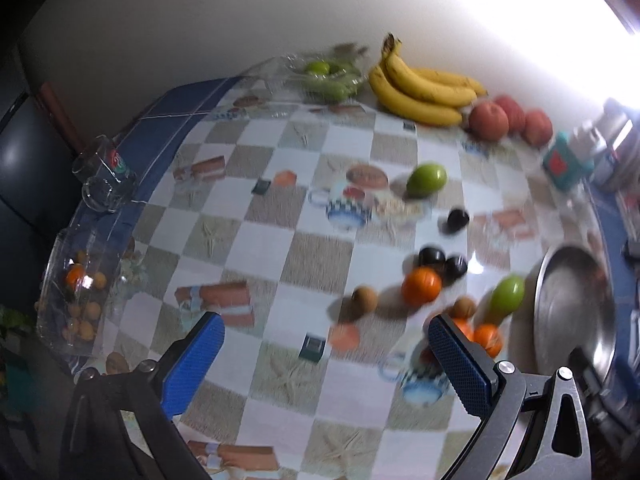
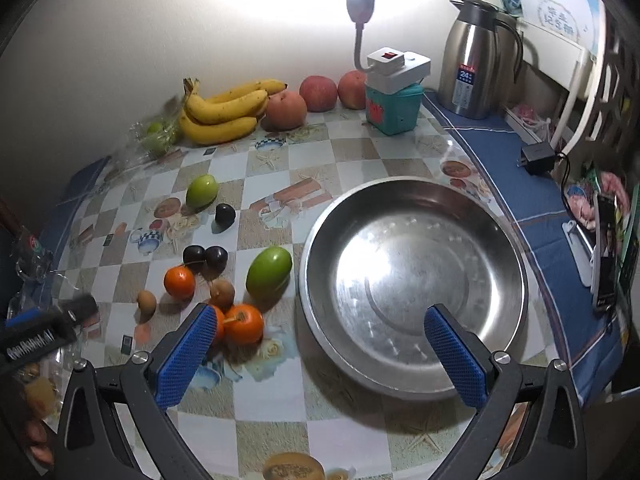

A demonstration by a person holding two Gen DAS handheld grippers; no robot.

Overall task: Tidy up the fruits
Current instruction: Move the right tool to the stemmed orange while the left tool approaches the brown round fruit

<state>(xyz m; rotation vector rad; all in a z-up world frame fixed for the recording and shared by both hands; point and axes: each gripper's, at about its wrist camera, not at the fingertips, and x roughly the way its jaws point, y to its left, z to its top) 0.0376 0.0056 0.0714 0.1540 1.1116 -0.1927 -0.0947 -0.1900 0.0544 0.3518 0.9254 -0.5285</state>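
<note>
Loose fruit lies on the checked tablecloth: a green mango [image 2: 269, 272], a second green mango [image 2: 201, 191], an orange [image 2: 179, 281], two more oranges [image 2: 243, 324], dark plums [image 2: 205, 258] and small brown fruits [image 2: 222, 294]. Beside them on the right sits an empty steel bowl [image 2: 512, 264]. My right gripper [image 2: 318, 322] hangs open above the bowl's near-left rim, holding nothing. My left gripper [image 1: 326, 332] is open over the cloth, with the orange [image 1: 421, 287] and the near mango [image 1: 507, 294] ahead to its right and the bowl [image 1: 572, 312] at the far right.
Bananas [image 2: 224, 112], three red apples [image 2: 318, 93] and a bag of green fruit [image 2: 158, 136] line the back wall. A teal box with a lamp base [image 2: 394, 100] and a steel flask [image 2: 470, 60] stand at the back right. A clear container of small fruit [image 1: 80, 292] and a glass mug [image 1: 104, 176] sit left.
</note>
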